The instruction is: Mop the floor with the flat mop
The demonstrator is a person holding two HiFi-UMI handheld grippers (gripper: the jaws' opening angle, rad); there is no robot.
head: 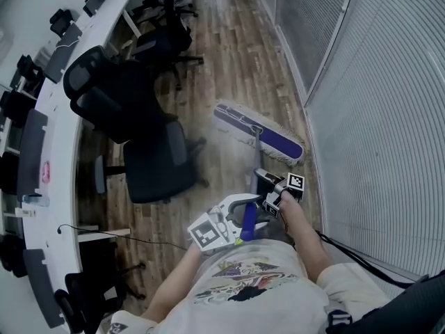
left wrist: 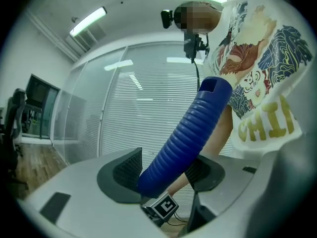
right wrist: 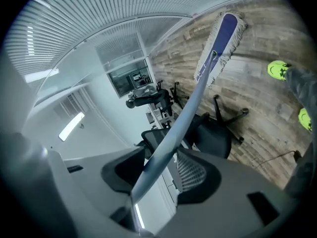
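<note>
The flat mop's head (head: 257,132), a purple pad with a pale fringe, lies on the wood floor near the blinds wall. Its silver pole (right wrist: 193,95) runs back between the jaws of my right gripper (right wrist: 158,170), which are shut on it. The mop head (right wrist: 220,38) also shows far along the pole in that view. The blue ribbed grip (left wrist: 190,133) at the pole's top end sits between the jaws of my left gripper (left wrist: 166,175), which is shut on it. In the head view the left gripper (head: 245,218) is just in front of my chest, and the right gripper (head: 270,191) is a little farther down the pole.
Black office chairs (head: 149,152) stand left of the mop, with more (head: 167,37) farther back. A long white desk (head: 59,110) curves along the left. A glass wall with blinds (head: 375,117) closes the right. A thin cable (head: 125,236) lies on the floor.
</note>
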